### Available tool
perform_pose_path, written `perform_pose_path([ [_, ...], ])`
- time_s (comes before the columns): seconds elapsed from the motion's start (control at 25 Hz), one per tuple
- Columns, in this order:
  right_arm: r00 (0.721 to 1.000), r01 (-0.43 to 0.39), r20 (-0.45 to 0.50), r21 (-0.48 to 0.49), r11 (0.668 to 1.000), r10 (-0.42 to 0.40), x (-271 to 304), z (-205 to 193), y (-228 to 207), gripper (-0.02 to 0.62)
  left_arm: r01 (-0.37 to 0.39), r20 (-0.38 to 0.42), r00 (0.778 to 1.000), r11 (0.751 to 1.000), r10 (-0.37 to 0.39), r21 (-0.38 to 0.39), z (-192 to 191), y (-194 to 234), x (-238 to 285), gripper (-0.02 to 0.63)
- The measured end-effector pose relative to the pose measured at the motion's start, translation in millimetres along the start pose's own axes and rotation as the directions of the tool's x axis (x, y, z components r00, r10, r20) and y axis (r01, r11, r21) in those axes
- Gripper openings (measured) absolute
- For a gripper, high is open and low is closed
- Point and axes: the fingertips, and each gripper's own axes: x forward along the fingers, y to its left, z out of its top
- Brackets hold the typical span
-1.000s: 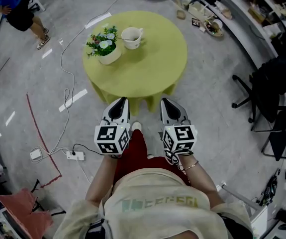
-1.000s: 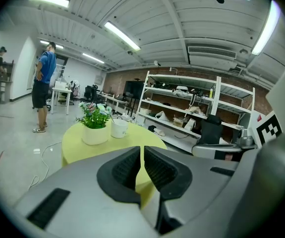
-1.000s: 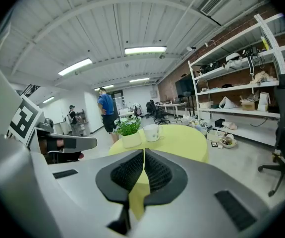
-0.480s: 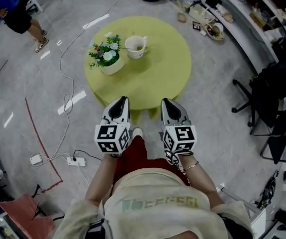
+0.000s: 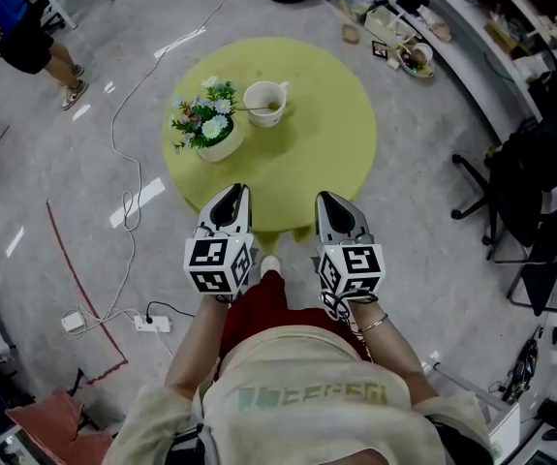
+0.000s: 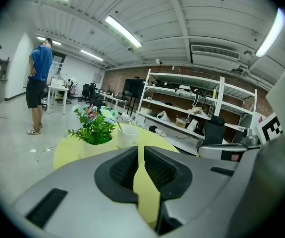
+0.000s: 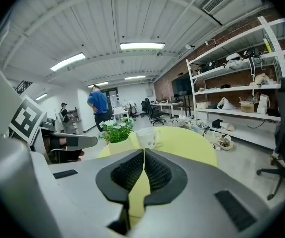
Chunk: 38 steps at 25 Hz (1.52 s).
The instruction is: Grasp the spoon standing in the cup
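So the biggest thing here is a round table [image 5: 307, 153] with a yellow-green cloth, sitting out on a grey floor. On its far left part there's a white flower pot [image 5: 223, 143] stuffed with green leaves and white, pink and pale blue flowers [image 5: 201, 116].

Just right of that pot is a white cup [image 5: 263, 100] with its handle on the far right side. Inside it looks tan-ish, can't really tell what that is.

The spoon [image 5: 244, 109] is in that cup. It's thin and metal, and only the handle shows. It leans out over the left rim toward the flowers, tilted rather than straight up.

Both tools are held at the near edge of the table, well apart from the cup, side by side and pointing at it. The left gripper [image 5: 230, 196] has its jaws very narrow, just a thin slit with table cloth showing through and nothing in it. The right gripper [image 5: 333, 201] has its tips touching, also holding nothing.

Off the table: a person in a blue shirt [image 5: 2, 8] stands far left, a black office chair [image 5: 530, 177] is at the right, and white cables [image 5: 123, 134] trail over the floor on the left.
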Motion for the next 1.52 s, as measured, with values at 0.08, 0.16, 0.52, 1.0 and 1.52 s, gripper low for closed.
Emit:
perform_pose_path([
  [0.08,1.000,0.002,-0.010,-0.002,1.000,-0.002,7,2,1,0.038,0.001,-0.008,1.000,1.000,-0.001,-0.003,2,5,6,0.038],
  [0.16,1.000,0.007,-0.012,-0.001,1.000,-0.007,14,3,1,0.037,0.000,-0.014,1.000,1.000,0.000,-0.001,3,11,13,0.038],
  [0.52,0.999,0.037,0.006,0.013,0.999,-0.037,42,11,5,0.038,-0.002,-0.030,1.000,1.000,0.002,0.006,8,36,34,0.038],
  [1.0,0.998,0.062,0.007,0.020,0.998,-0.062,51,22,-5,0.037,-0.002,-0.020,1.000,1.000,0.003,0.008,23,39,61,0.038],
  [1.52,1.000,0.004,0.001,0.008,1.000,-0.004,85,37,-26,0.038,-0.056,-0.030,0.998,0.998,0.055,-0.007,30,43,95,0.061],
])
